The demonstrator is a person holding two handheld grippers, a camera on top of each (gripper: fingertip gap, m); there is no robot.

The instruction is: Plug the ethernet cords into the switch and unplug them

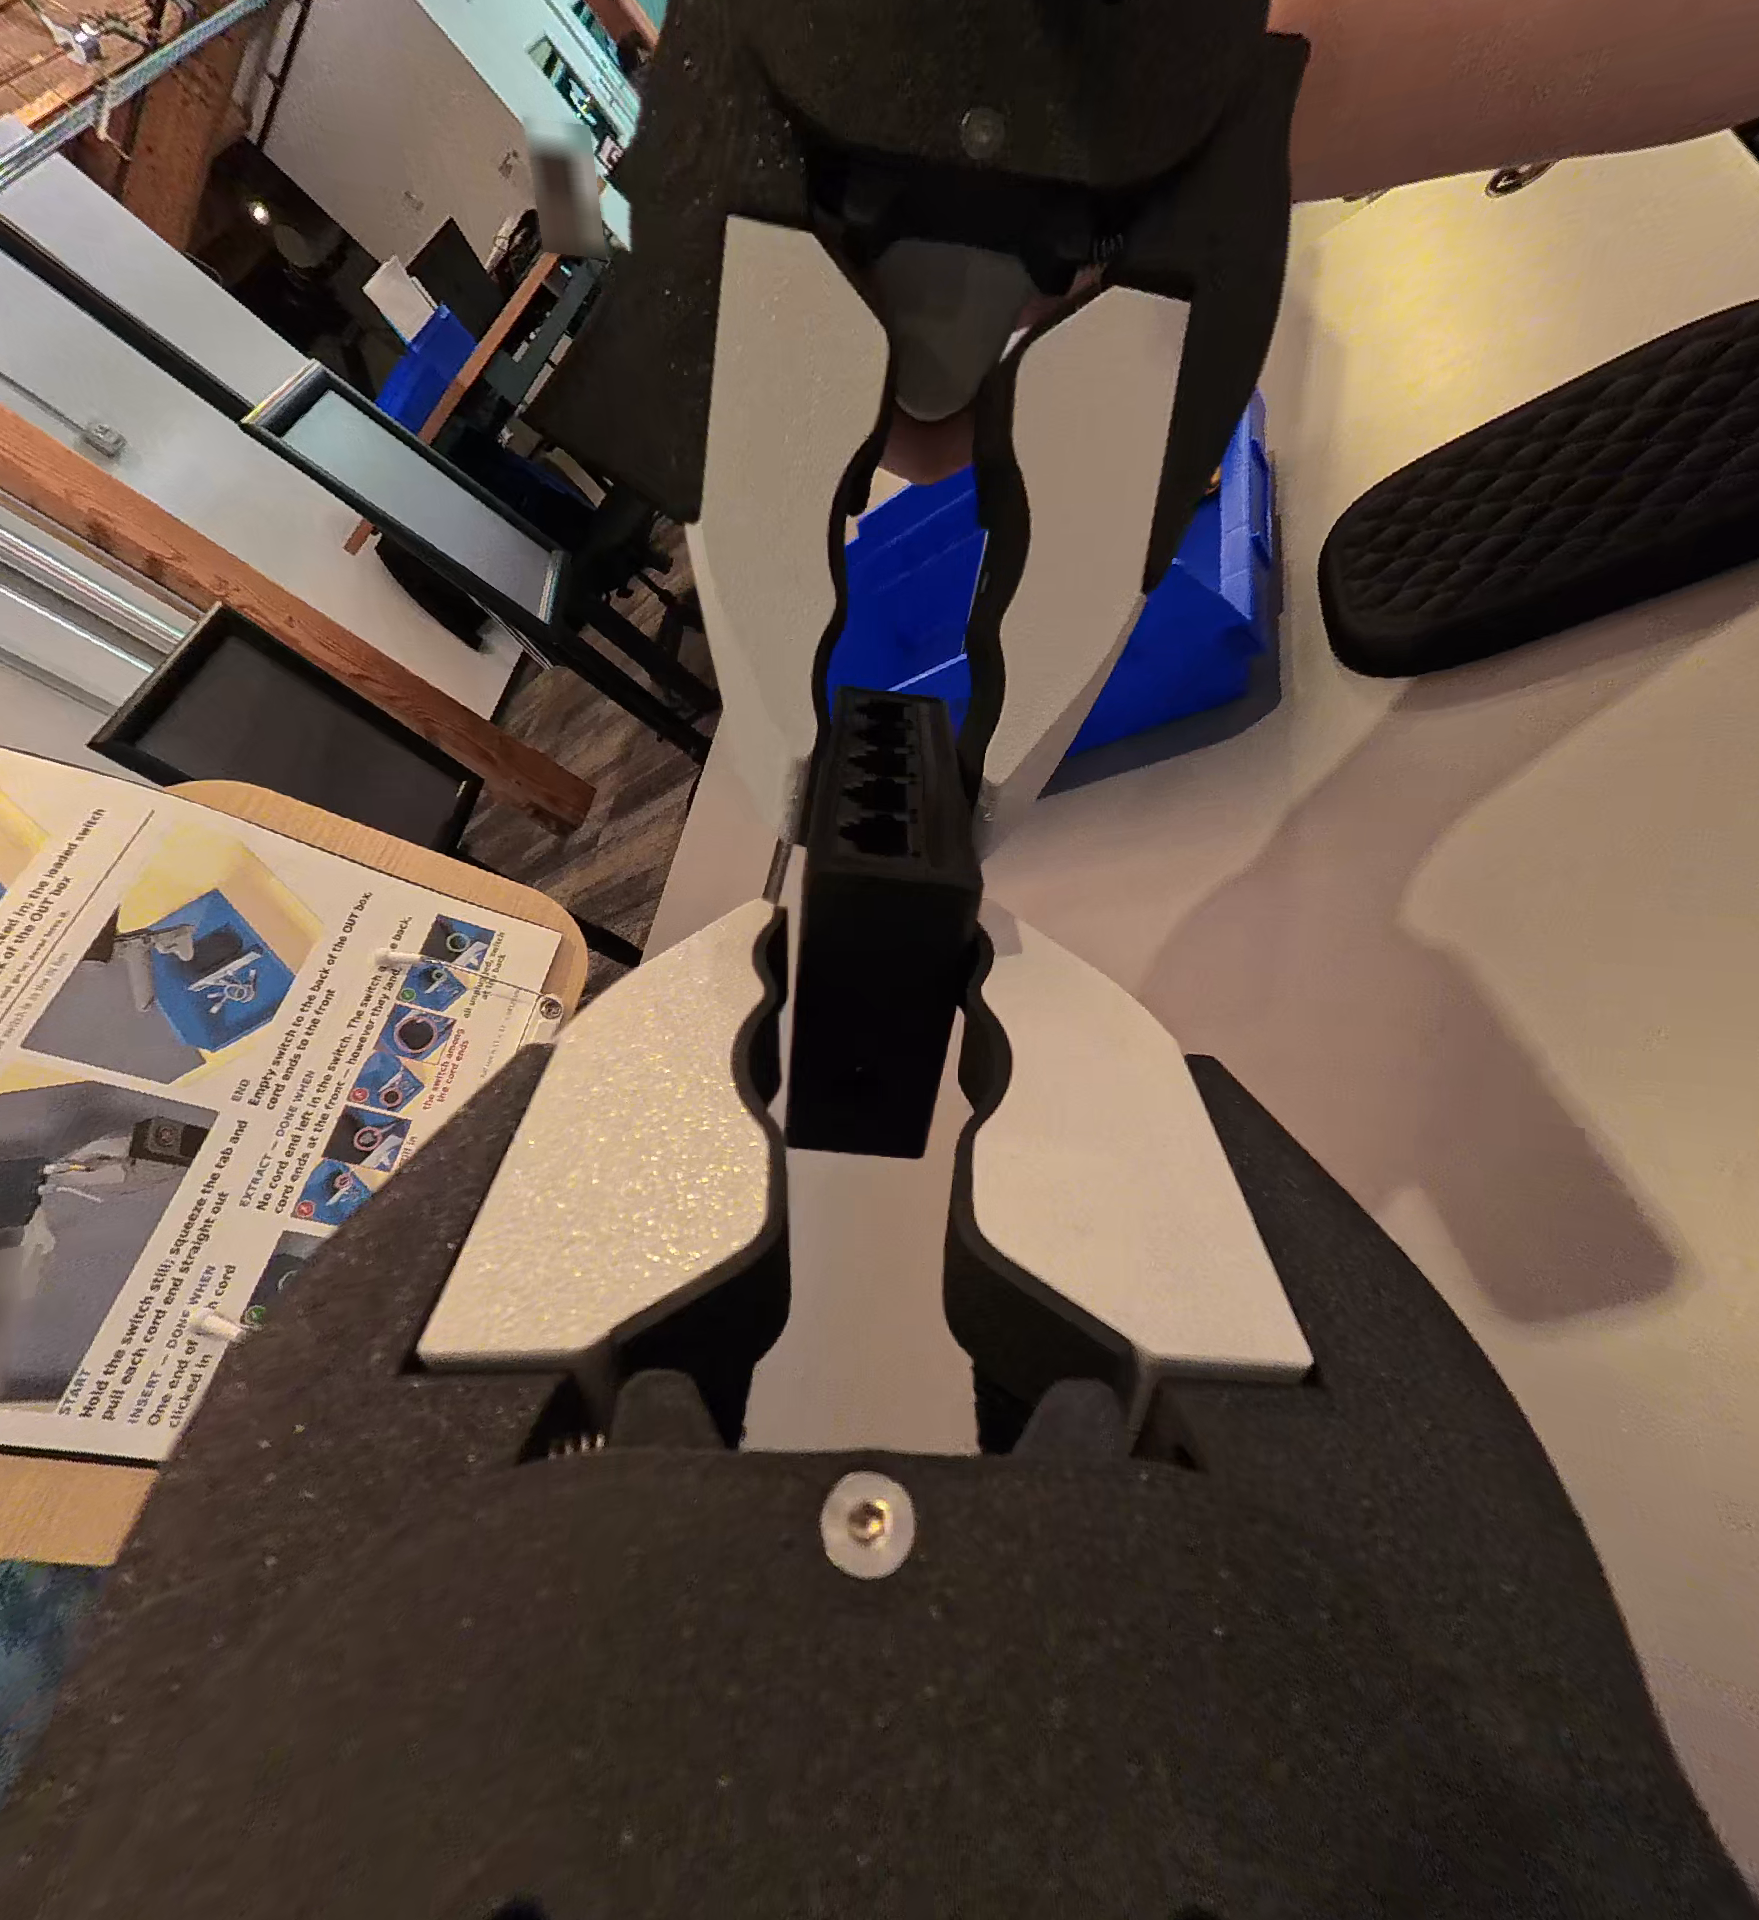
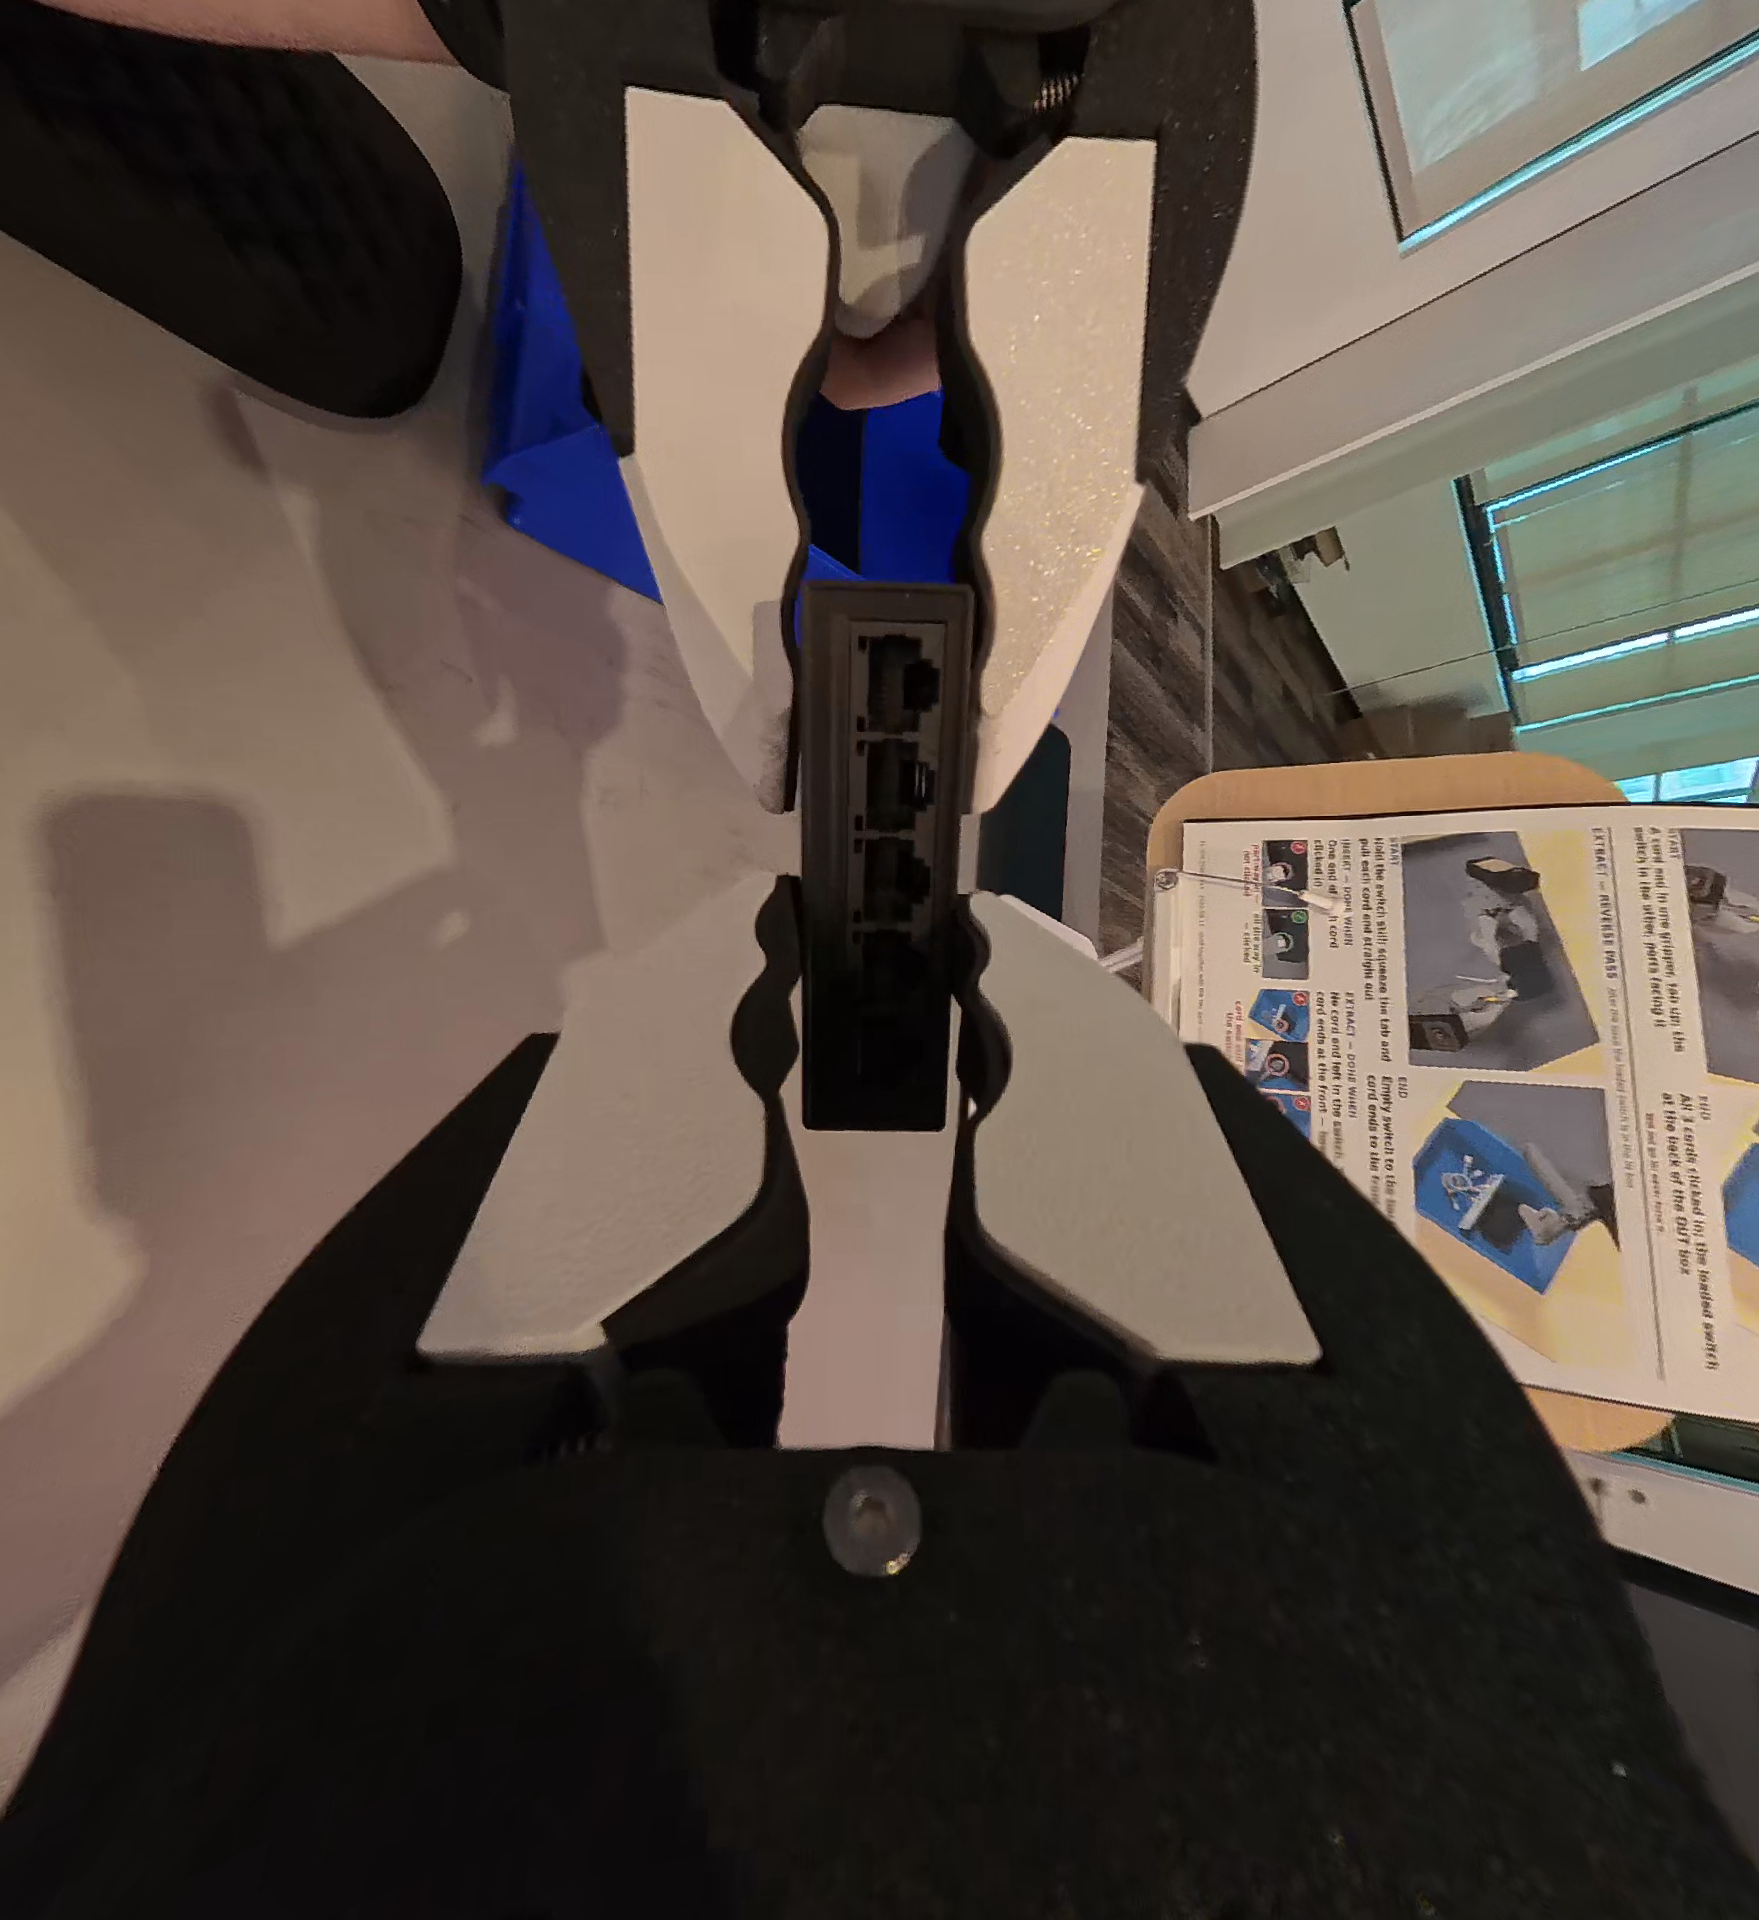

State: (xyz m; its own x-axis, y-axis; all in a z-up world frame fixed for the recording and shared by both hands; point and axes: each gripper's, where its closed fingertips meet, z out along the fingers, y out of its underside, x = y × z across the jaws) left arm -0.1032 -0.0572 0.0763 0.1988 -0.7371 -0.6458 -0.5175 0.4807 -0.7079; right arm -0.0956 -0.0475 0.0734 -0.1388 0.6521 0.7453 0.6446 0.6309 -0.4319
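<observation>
The switch (image 1: 880, 997), a small black box, hangs in the air above the white table (image 1: 1477, 935), pinched from both ends at once. The left gripper (image 1: 875, 1013) has its fingers drawn narrow onto the near end of the box, one wavy black pad (image 1: 766, 1023) against each long side. The right gripper (image 2: 875, 997) does the same at the other end, so that in either wrist view the far gripper's fingertips meet the near one's about halfway along the box.

In the right wrist view the row of ports faces the camera, running away between the fingers. Every port that can be made out is empty; the nearest one is too dark to judge. No cord appears in either view, so no plugging or unplugging is under way; this looks like a handover or a re-grip of the switch.

A blue bin (image 1: 1197, 623) stands on the table beyond the fingertips, a black quilted pad (image 1: 1602, 488) lies off to one side, and a printed instruction sheet (image 1: 231, 1039) on a wooden board sits beside the table on the other side.

The risks:
- The box is smooth and the pads grip only its narrow sides, so if one gripper opens before the other has a firm hold, the switch could tip or slide out and fall onto the table or the bin.
- If the two grippers pull or twist against each other, the box may rotate inside the pads and leave the ports facing the wrong way for a cord.
- The fingertips sit alongside the port face; a grip shifted further across it could block the middle ports.
</observation>
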